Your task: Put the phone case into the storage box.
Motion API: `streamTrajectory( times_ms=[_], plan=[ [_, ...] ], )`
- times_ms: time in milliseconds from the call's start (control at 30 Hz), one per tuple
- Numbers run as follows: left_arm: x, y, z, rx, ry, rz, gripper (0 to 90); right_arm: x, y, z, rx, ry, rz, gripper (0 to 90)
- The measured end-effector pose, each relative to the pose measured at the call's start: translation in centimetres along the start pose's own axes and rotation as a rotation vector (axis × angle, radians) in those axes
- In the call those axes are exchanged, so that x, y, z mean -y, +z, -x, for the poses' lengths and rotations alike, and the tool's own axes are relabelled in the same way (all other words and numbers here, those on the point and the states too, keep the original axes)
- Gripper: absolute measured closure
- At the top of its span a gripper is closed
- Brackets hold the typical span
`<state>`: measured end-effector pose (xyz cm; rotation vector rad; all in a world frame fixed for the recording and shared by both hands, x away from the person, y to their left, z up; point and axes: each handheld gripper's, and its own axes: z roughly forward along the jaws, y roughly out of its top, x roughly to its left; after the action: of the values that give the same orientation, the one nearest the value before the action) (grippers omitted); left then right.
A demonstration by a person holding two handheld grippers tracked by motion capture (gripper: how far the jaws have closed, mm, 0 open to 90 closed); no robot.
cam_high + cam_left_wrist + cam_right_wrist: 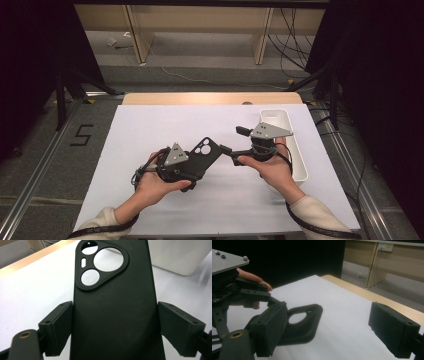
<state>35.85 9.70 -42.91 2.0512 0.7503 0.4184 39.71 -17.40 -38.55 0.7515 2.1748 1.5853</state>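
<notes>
Two black jaws of the left gripper (115, 327) press the long edges of a matte black rubbery phone case (113, 305), holding it above the white-covered worktop (150, 125). The right gripper (329, 332) stands wide apart, holding nothing, just beside the case's camera-cutout end. A white oblong plastic tray (295, 145) sits behind the right hand (272, 170).

A lab: black curtains (30, 60), floor cables (290, 45), taped floor number (81, 135).
</notes>
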Motion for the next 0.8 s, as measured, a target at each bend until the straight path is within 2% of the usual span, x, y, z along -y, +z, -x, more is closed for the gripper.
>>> streamTrajectory(
  times_ms=[567,800],
  plan=[
    [-0.4,0.4,1.5,0.016,0.041,0.015,16.2,0.6,3.5,-0.1,-0.036,0.038,-0.067,17.6],
    [-0.4,0.4,1.6,0.013,0.034,0.014,16.2,1.1,4.4,0.0,-0.048,0.068,-0.095,20.5]
  ],
)
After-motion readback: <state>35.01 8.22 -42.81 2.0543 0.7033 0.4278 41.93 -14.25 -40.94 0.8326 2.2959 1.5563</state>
